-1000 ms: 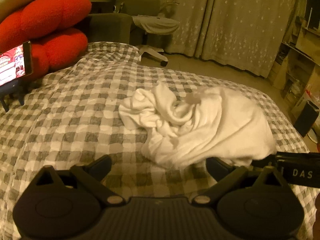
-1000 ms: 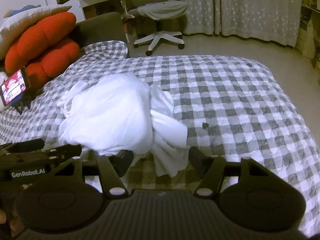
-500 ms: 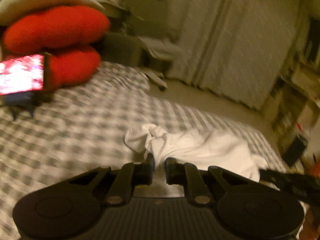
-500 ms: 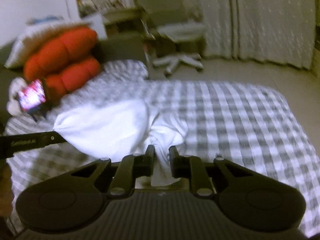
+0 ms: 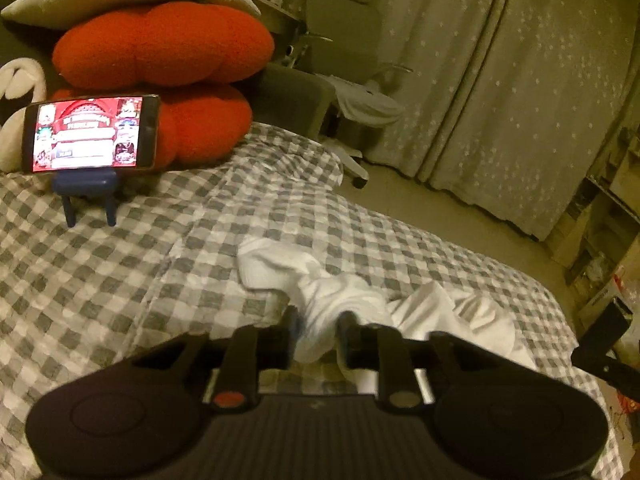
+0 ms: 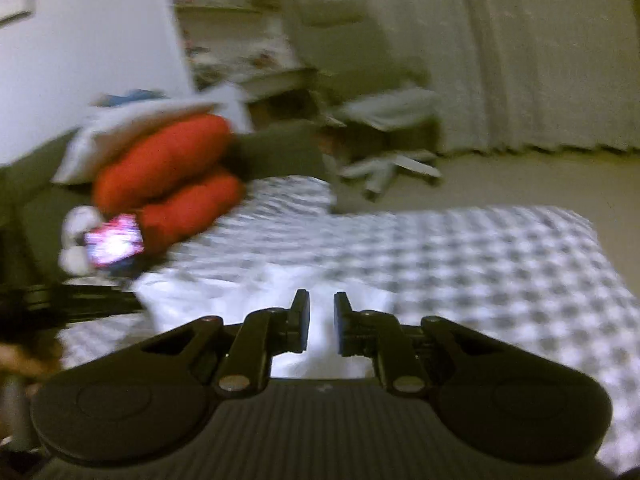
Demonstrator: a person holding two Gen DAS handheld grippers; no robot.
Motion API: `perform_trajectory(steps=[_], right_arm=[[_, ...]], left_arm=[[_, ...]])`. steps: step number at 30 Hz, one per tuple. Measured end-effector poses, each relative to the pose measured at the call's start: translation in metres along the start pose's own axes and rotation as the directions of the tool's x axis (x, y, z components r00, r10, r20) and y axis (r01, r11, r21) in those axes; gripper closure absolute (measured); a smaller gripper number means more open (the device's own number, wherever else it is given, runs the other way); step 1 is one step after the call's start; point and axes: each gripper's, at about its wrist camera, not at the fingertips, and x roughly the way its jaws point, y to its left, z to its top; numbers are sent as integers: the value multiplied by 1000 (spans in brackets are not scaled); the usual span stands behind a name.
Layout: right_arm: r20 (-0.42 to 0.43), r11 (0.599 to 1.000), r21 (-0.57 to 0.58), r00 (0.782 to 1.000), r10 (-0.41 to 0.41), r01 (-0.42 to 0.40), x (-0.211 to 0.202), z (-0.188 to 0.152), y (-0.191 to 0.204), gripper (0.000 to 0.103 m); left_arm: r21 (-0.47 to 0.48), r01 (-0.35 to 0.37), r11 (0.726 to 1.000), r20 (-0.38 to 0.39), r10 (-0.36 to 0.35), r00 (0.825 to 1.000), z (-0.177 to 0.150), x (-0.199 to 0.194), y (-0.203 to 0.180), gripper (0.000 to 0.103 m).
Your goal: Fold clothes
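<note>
A crumpled white garment (image 5: pixel 348 292) lies on the grey-and-white checked bedspread (image 5: pixel 160 264). My left gripper (image 5: pixel 320 332) is shut on a bunched fold of the garment, which stretches away to the right. In the blurred right wrist view my right gripper (image 6: pixel 321 320) is shut on the white garment (image 6: pixel 248 292), with cloth pinched between the narrow jaws. The left gripper's arm (image 6: pixel 68 306) shows at the left edge there.
A phone (image 5: pixel 90 134) on a blue stand sits at the bed's far left, in front of red cushions (image 5: pixel 168 52) and a pale pillow. An office chair (image 5: pixel 360 104), curtains and shelves stand beyond the bed. The bed's right edge drops to the floor.
Both grippers closed on the garment a second ago and have lifted and pulled it. The pile has stretched out flatter. The right view now swings fast and blurs.
</note>
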Motion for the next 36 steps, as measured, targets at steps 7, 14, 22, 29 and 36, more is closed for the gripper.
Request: perform_trajectory(steps=[7, 14, 22, 29, 36], right_arm=[[-95, 1000, -4, 995, 26, -27, 24, -2, 5, 42], [-125, 1000, 16, 992, -16, 18, 36, -5, -1, 42], [-205, 999, 37, 979, -11, 19, 44, -10, -13, 37], [-127, 992, -112, 989, -74, 60, 31, -14, 6, 94], [308, 919, -123, 895, -323, 374, -34, 3, -6, 95]], left_arm=[[-170, -13, 985, -27, 9, 1000, 6, 5, 31, 46], [-369, -24, 929, -22, 17, 1000, 9, 3, 72, 45], [-384, -23, 923, -1, 25, 1000, 17, 9, 76, 38], [-269, 34, 962, -81, -58, 995, 11, 36, 50, 71], [-226, 122, 966, 23, -120, 993, 12, 6, 45, 96]])
